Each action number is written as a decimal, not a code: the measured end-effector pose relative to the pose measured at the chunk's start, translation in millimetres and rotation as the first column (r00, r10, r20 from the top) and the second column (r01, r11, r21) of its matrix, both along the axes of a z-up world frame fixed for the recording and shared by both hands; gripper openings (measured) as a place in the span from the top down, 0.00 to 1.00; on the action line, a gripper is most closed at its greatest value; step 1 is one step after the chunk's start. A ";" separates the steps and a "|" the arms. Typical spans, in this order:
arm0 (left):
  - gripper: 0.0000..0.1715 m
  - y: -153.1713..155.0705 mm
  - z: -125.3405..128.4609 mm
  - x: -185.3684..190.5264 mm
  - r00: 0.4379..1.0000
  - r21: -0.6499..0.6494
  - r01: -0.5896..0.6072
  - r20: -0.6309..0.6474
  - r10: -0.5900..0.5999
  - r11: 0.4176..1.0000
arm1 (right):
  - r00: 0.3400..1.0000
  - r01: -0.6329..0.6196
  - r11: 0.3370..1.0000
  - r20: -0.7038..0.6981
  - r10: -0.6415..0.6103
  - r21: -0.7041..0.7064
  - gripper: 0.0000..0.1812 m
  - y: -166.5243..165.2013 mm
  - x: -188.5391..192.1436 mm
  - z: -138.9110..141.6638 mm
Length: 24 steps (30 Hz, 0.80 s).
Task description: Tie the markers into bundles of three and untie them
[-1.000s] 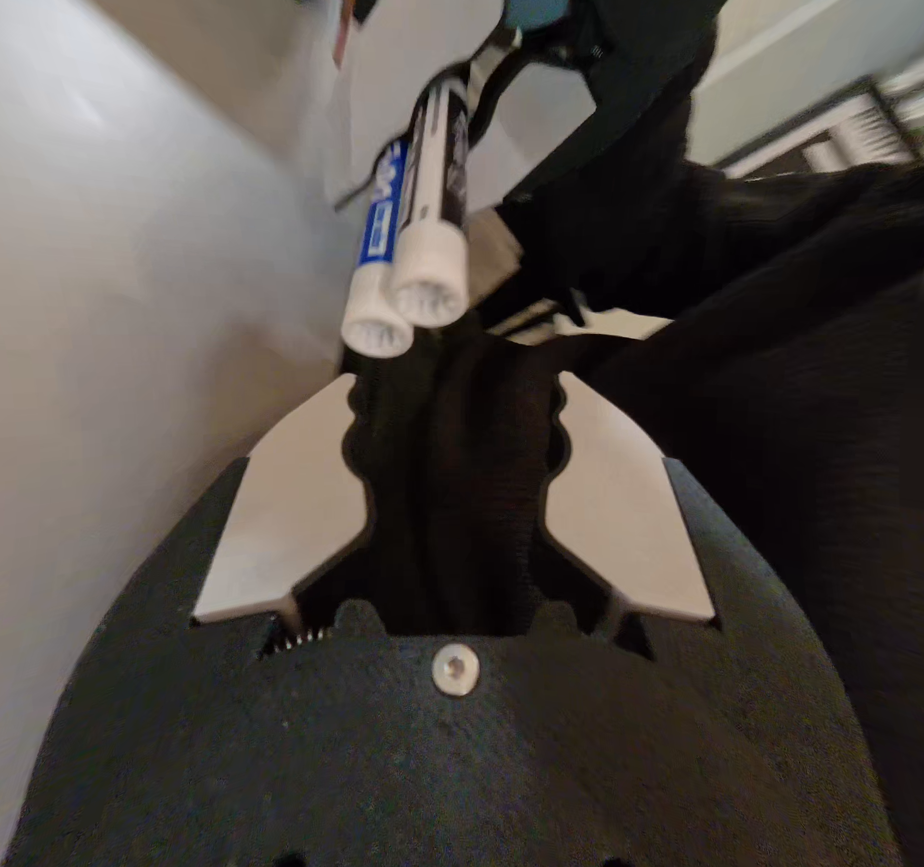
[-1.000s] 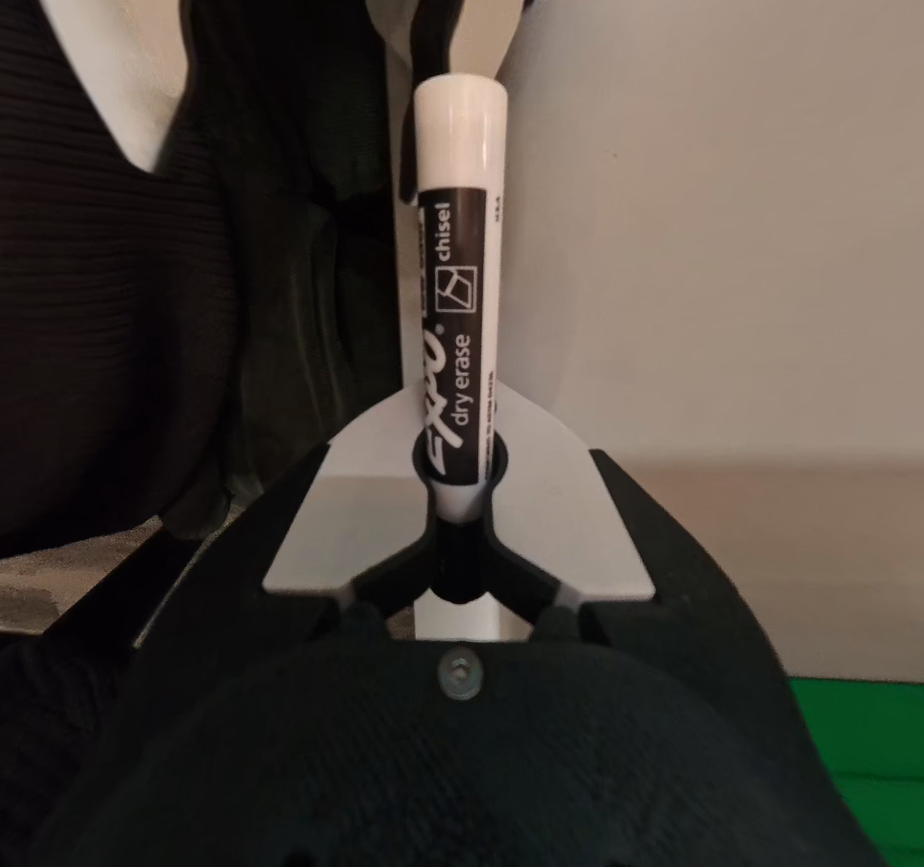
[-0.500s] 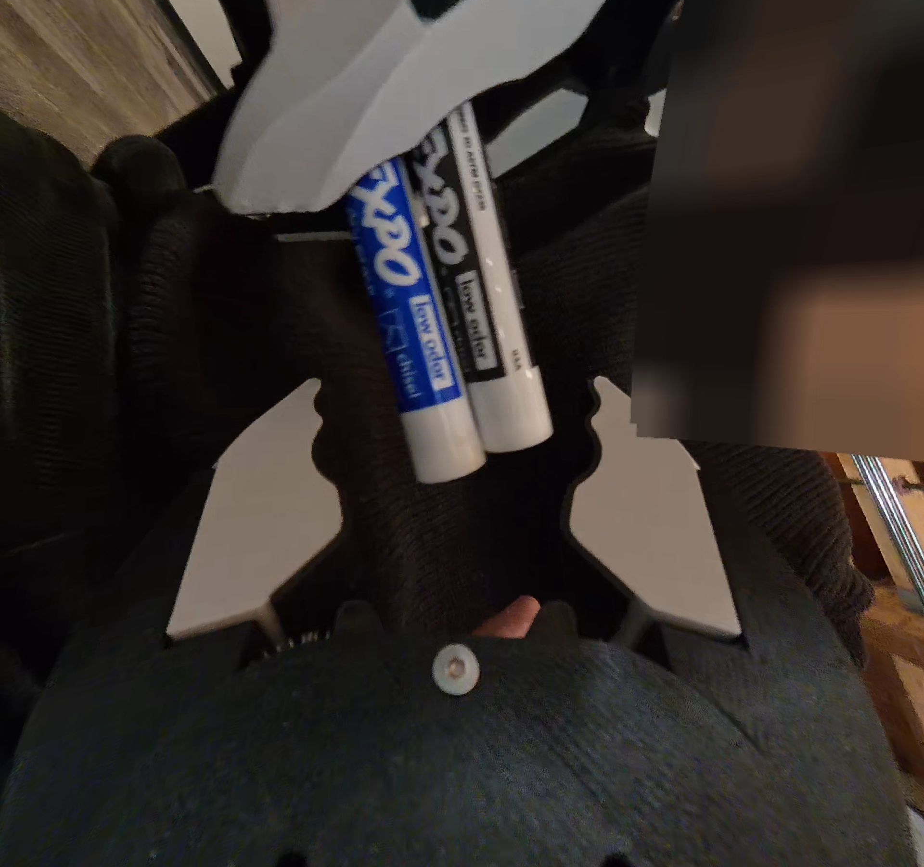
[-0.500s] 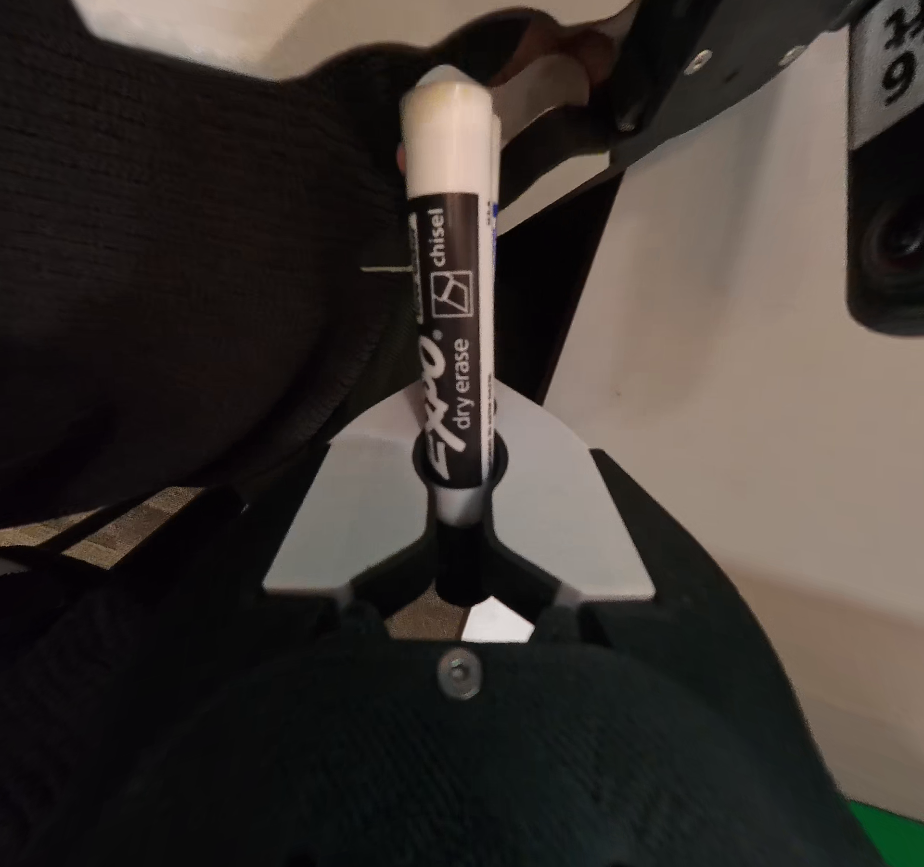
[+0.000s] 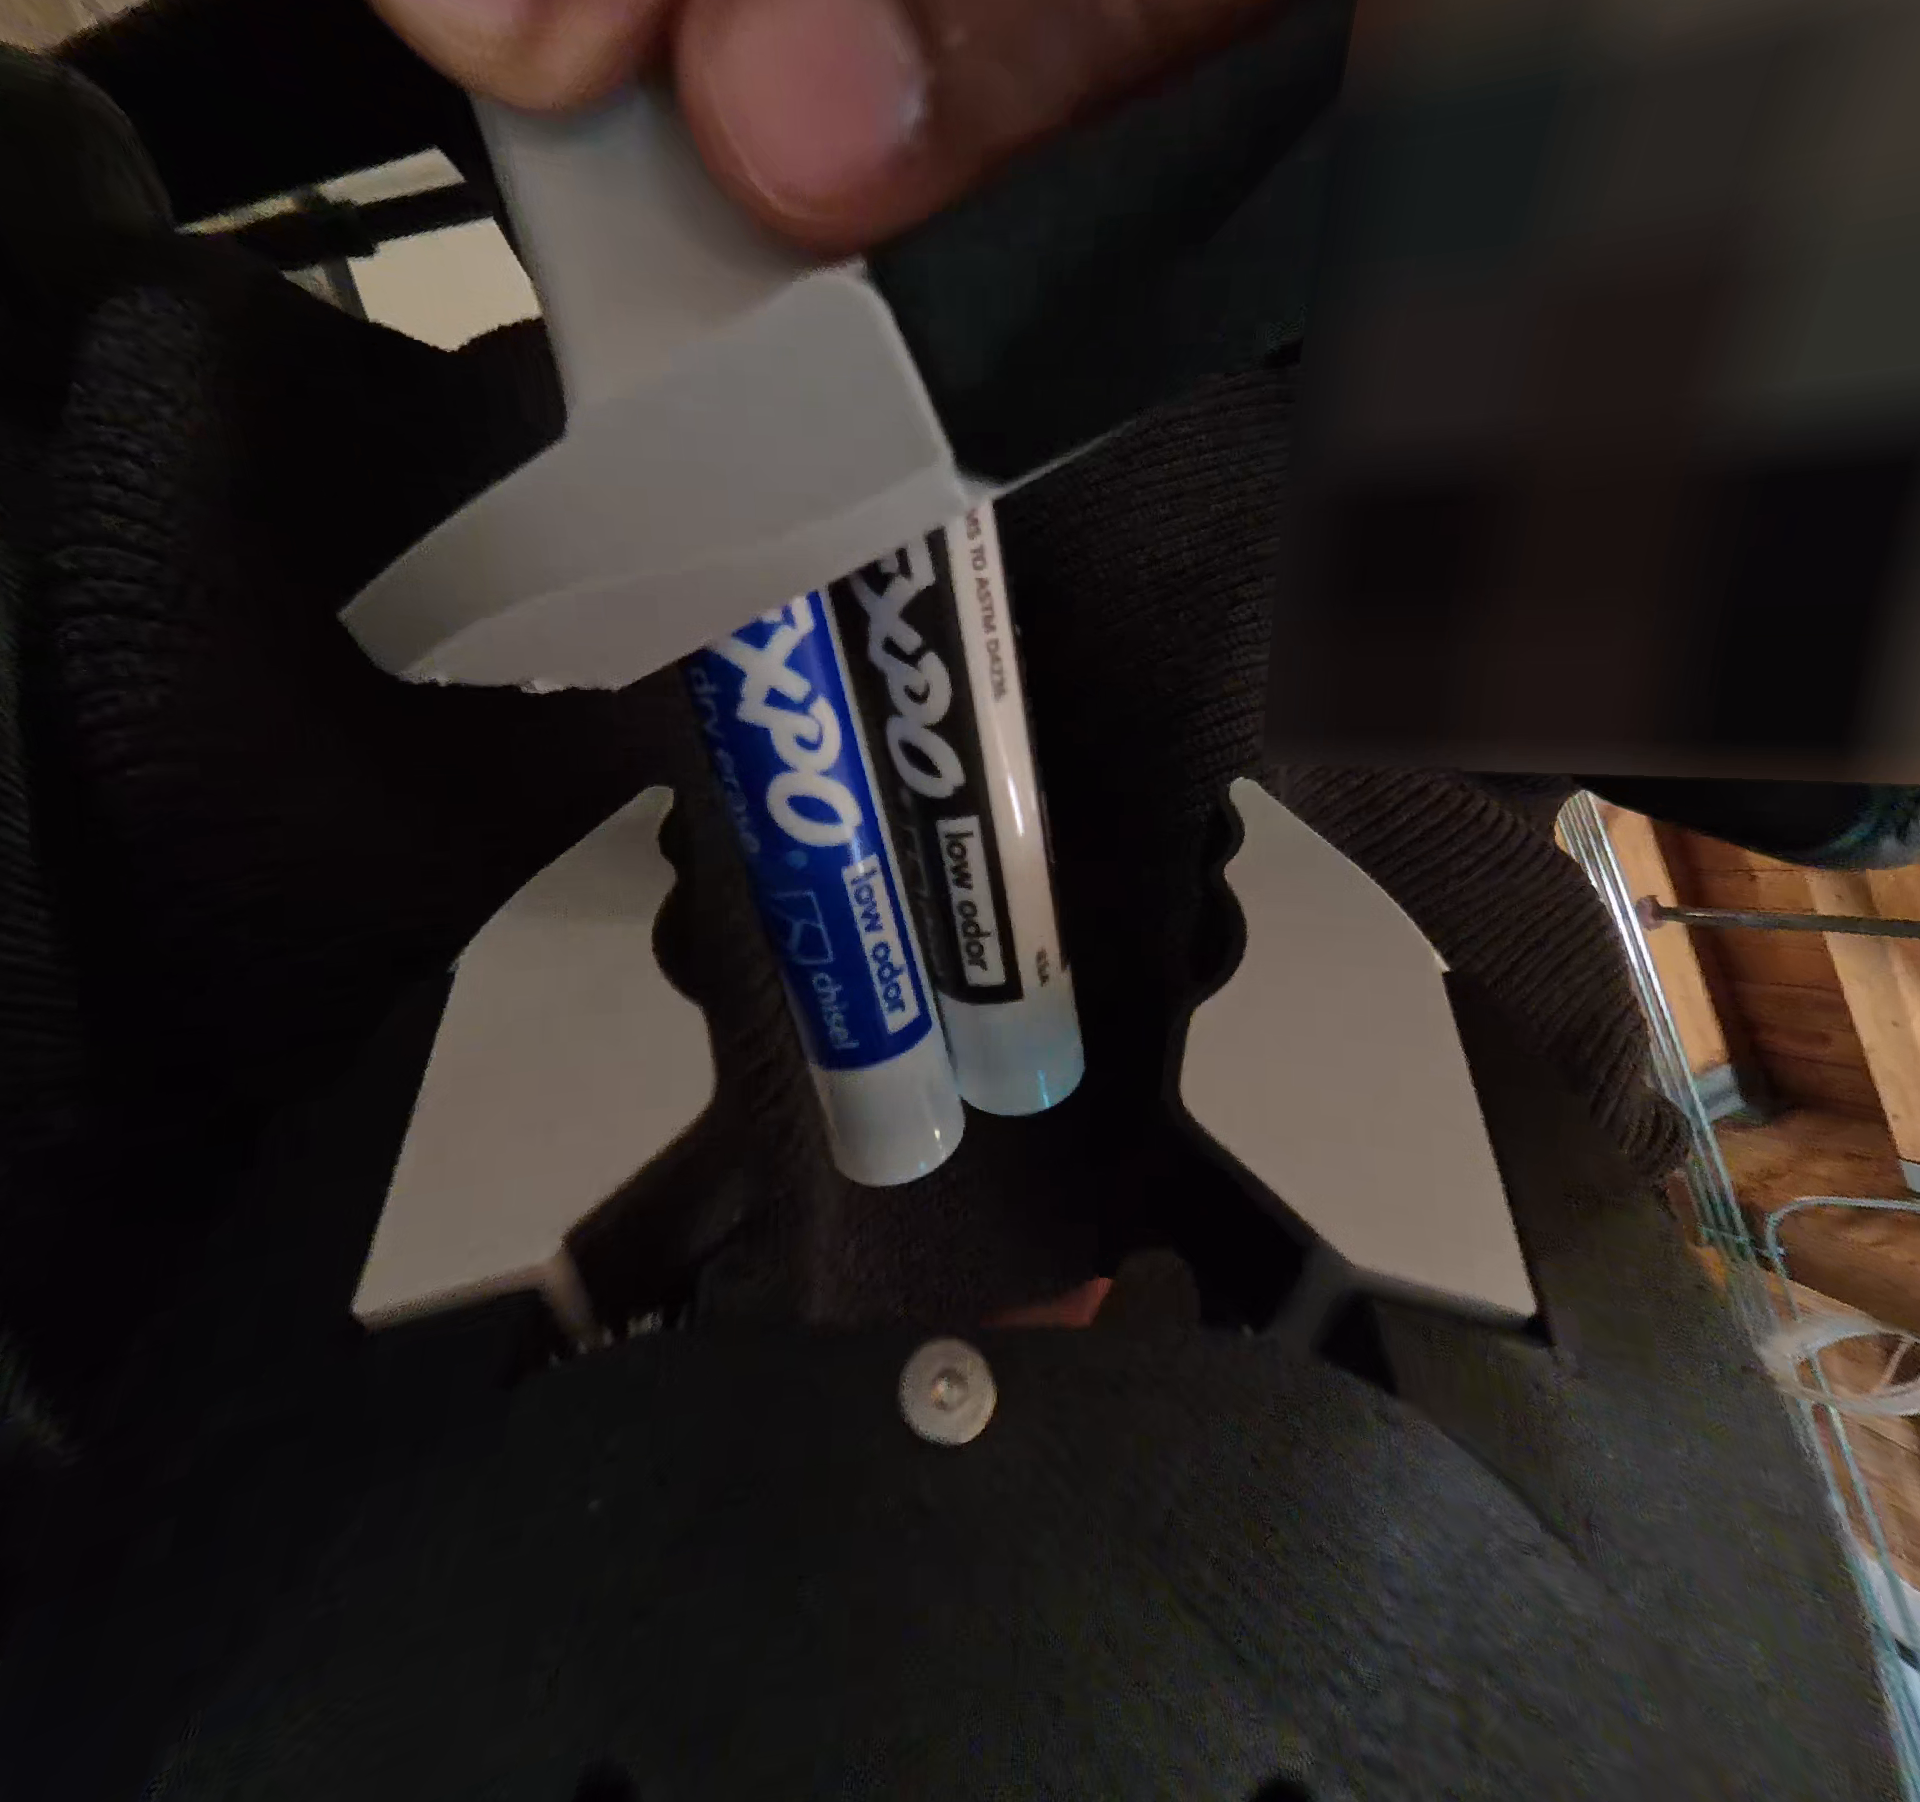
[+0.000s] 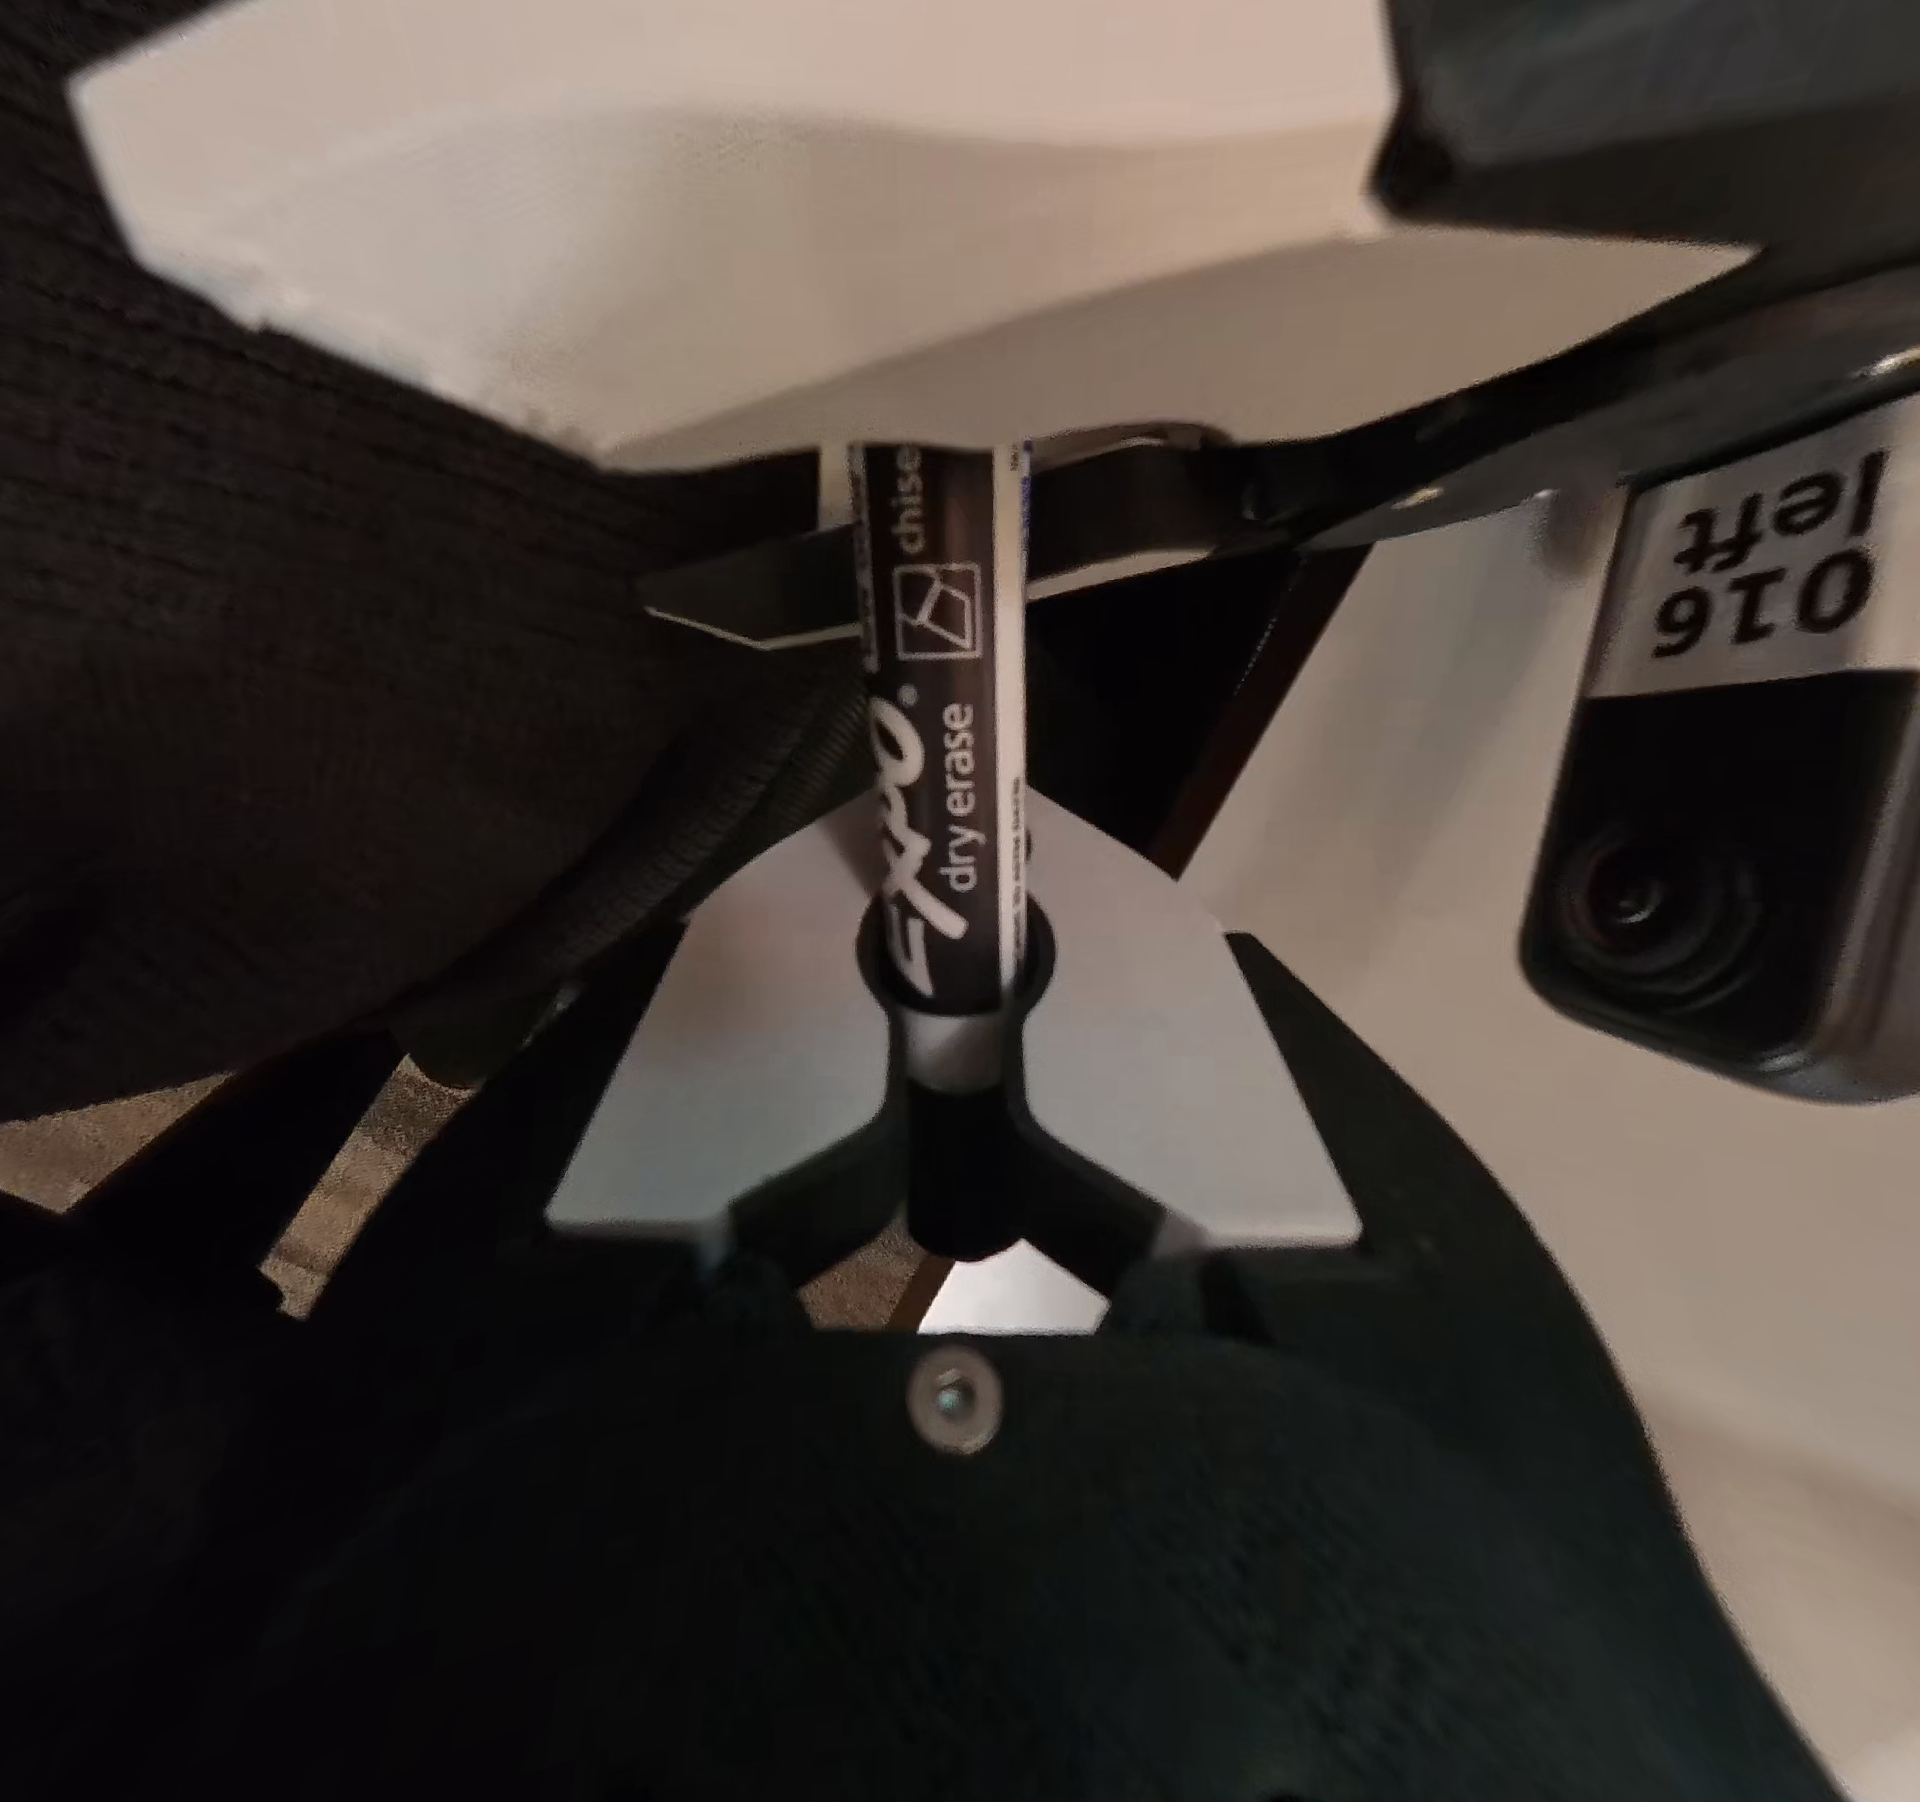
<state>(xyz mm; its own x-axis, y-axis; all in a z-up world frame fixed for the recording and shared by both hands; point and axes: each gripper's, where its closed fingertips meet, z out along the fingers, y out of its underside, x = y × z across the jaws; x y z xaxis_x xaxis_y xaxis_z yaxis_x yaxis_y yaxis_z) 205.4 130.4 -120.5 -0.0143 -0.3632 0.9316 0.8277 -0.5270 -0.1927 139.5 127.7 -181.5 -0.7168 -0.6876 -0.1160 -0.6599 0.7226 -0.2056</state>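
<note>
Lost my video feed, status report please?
Left gripper open, both marker ends between its fingers, untouched. Right gripper shut on black marker, blue marker alongside. A hand on its finger.

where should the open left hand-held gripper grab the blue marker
Probably the lower barrel of the blue marker, near its white end, closing from either side. That end pokes free between the left hand-held gripper fingers; the upper part is hidden in the right hand-held gripper. The black marker lies alongside, so both may get caught.
</note>
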 end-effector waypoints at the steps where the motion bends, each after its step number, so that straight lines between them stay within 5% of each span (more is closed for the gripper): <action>1: 0.45 1.1 -1.5 1.8 1.000 -0.003 0.013 0.008 -0.013 1.000 | 1.000 -0.003 1.000 -0.001 0.003 0.004 0.92 -0.1 0.0 -1.2; 8: 0.57 4.7 -5.3 3.2 0.998 -0.002 0.040 0.047 -0.040 0.999 | 0.999 -0.039 0.999 0.000 0.039 0.034 0.92 1.3 6.1 -9.1; 24: 0.67 6.9 -10.6 9.7 0.998 -0.031 0.067 0.008 -0.067 0.997 | 0.999 -0.017 0.995 0.031 0.015 0.097 0.92 4.3 12.8 -8.1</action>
